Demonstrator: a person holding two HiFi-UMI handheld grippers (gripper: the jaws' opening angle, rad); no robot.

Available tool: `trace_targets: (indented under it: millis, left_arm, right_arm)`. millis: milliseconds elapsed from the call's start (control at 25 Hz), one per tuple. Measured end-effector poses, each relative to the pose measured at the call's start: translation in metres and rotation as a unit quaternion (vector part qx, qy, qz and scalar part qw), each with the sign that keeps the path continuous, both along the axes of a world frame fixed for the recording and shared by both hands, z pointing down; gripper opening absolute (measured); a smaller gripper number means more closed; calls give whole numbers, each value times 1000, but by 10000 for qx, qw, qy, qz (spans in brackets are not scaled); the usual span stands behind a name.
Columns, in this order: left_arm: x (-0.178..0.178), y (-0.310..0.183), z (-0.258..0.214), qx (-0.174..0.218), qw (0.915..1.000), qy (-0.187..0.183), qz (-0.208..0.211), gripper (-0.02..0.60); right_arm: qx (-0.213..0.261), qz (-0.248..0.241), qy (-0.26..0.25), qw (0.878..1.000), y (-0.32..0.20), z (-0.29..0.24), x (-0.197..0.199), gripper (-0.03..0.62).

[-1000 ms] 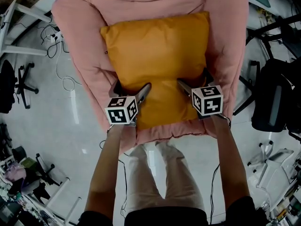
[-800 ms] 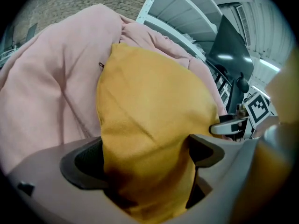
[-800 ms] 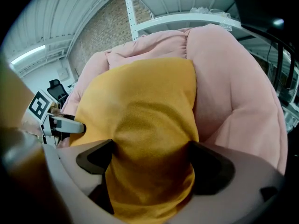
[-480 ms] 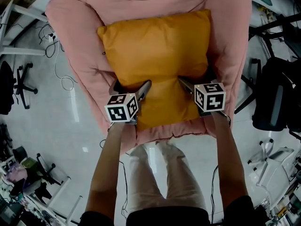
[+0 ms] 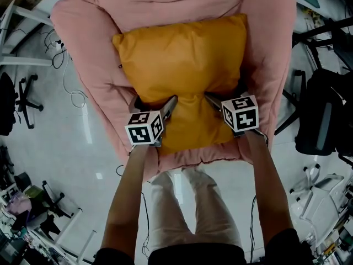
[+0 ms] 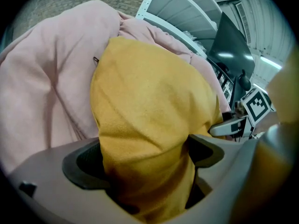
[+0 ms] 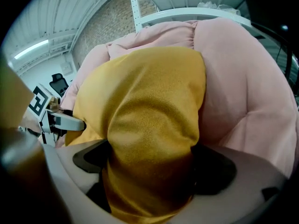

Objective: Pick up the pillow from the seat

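On my right gripper [image 5: 225, 96] the jaws have just been widening, yet the pillow [image 5: 182, 59] fills them, gripped pad to pad. My left gripper [image 5: 154, 104] clamps it too. It lies on the seat [image 5: 88, 54], its near edge bunched tighter than before, so it is probably ready to lift.

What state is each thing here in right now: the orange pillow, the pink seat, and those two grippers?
pillow, lying on the seat, near edge bunched inside both grippers.
seat, padded, bearing the pillow.
left gripper, shut on the pillow.
right gripper, jaws have just been opening wider, pads pressing the pillow between them.
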State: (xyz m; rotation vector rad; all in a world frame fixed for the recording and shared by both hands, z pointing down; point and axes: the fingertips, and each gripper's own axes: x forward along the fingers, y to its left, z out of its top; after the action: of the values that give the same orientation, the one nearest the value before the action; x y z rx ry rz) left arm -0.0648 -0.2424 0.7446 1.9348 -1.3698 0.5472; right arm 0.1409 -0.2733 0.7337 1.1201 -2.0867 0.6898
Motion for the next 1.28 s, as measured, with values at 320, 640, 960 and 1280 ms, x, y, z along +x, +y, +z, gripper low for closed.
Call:
trace_targets:
  millis: [320,640,960,1280]
  left_arm:
    - [1,0,-1,-82,9999,-71,8,528]
    - [8,5,-9,-121,9995,-245,131,397]
    - [17,8,-14,-107,9990,-402,165,290]
    - [19,11,-20,-85,9992,-346,160,253]
  right_arm:
    - [-193,141,164,9996,0,1,0,565]
    - [-79,192,247,9995,7,-4,-6,466]
    - [7,133,371,9992,15,-8,-13,330]
    - [88,2,361,9993,22,-15,-22,205]
